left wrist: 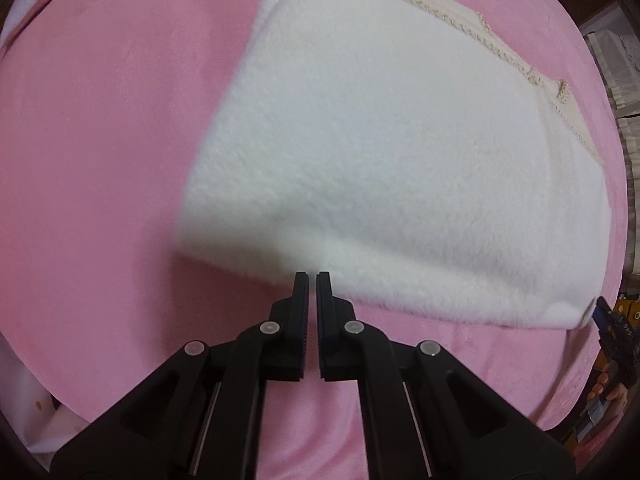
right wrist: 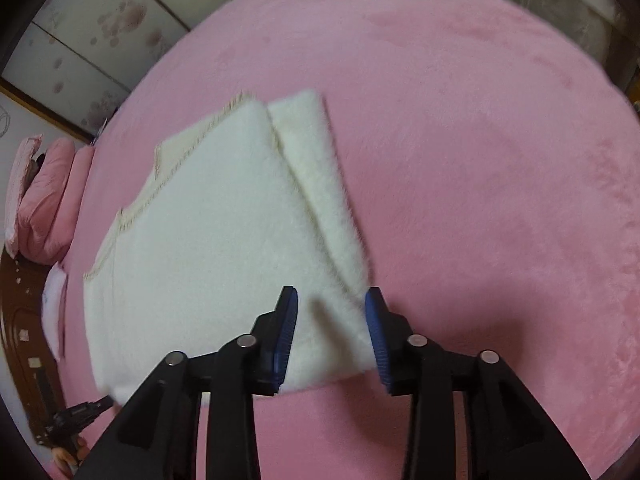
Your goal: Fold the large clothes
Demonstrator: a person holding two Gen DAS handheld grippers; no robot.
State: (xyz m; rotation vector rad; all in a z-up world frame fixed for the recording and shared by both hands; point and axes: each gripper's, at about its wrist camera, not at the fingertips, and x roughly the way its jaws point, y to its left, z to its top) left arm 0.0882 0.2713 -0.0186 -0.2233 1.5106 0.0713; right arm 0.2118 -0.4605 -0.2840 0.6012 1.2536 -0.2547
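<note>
A white fluffy garment (left wrist: pixel 384 160) lies folded into a flat rectangle on a pink bed cover (left wrist: pixel 100 160), with beige stitched trim along its far edge. My left gripper (left wrist: pixel 312 276) is shut and empty, its tips just short of the garment's near edge. The right gripper shows small at the right edge of the left wrist view (left wrist: pixel 604 312). In the right wrist view the garment (right wrist: pixel 208 232) lies ahead and left. My right gripper (right wrist: pixel 331 294) is open, its fingers apart over the garment's near right corner, holding nothing. The left gripper shows at lower left (right wrist: pixel 80 412).
The pink bed cover (right wrist: pixel 480 160) spreads wide to the right of the garment. Pink pillows (right wrist: pixel 44 200) are stacked at the left by a dark wooden headboard (right wrist: pixel 20 320). A floral sliding door (right wrist: pixel 92 28) stands behind the bed.
</note>
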